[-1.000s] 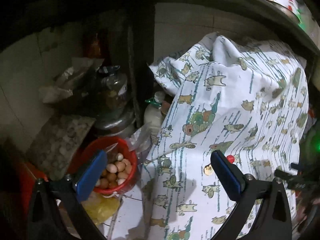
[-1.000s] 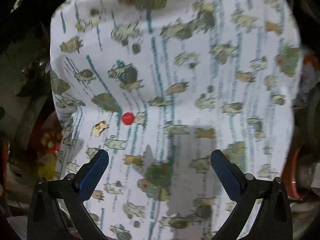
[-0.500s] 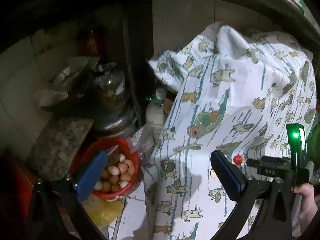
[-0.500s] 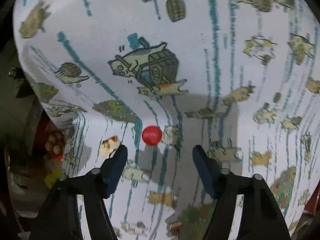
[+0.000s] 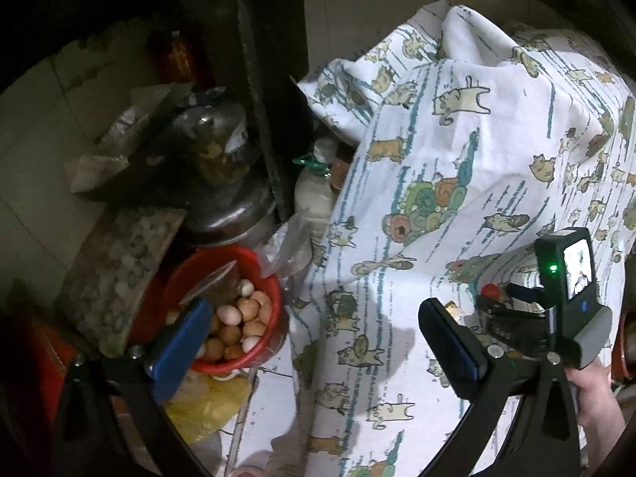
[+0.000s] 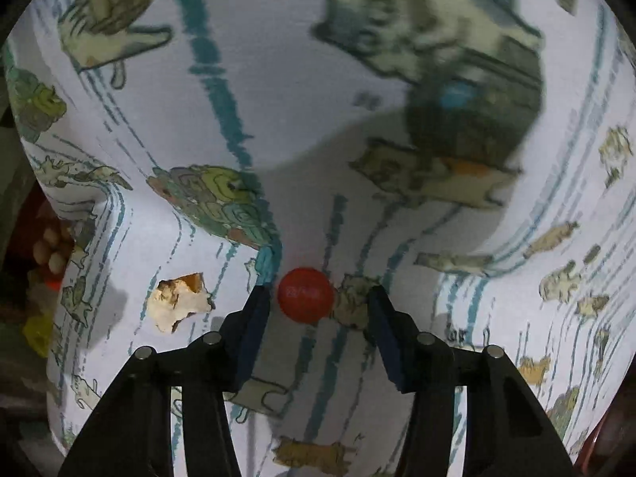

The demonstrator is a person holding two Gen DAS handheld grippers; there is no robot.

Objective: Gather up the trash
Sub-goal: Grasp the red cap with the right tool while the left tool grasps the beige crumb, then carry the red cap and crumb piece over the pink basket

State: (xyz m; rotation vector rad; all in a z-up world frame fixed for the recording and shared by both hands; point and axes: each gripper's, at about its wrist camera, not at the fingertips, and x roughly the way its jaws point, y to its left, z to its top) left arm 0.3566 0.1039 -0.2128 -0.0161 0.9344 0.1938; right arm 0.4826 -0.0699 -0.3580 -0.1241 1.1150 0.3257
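Note:
A small red round piece point(image 6: 305, 295) lies on a white cloth printed with cartoon animals point(image 6: 278, 79). My right gripper point(image 6: 318, 300) straddles the piece. Its jaws are closing, the left pad almost at the piece and the right pad still a gap away. To the left, a torn pale scrap point(image 6: 179, 301) rests on the cloth. The left wrist view shows the red piece point(image 5: 490, 290) at the right gripper point(image 5: 493, 303), with the scrap point(image 5: 451, 306) beside it. My left gripper point(image 5: 314, 318) hangs open above the cloth's point(image 5: 457, 159) left edge, holding nothing.
Left of the cloth sit a red bowl of eggs point(image 5: 274, 298), a milky bottle point(image 5: 314, 194), a glass jar point(image 5: 214, 147) on a metal pot, a stone slab point(image 5: 119, 270) and a yellow bag point(image 5: 206, 401). A hand point(image 5: 596, 397) holds the right gripper.
The right gripper has come down onto the cloth and narrowed its jaws around the red piece. The left gripper sank slightly; the right gripper entered its view.

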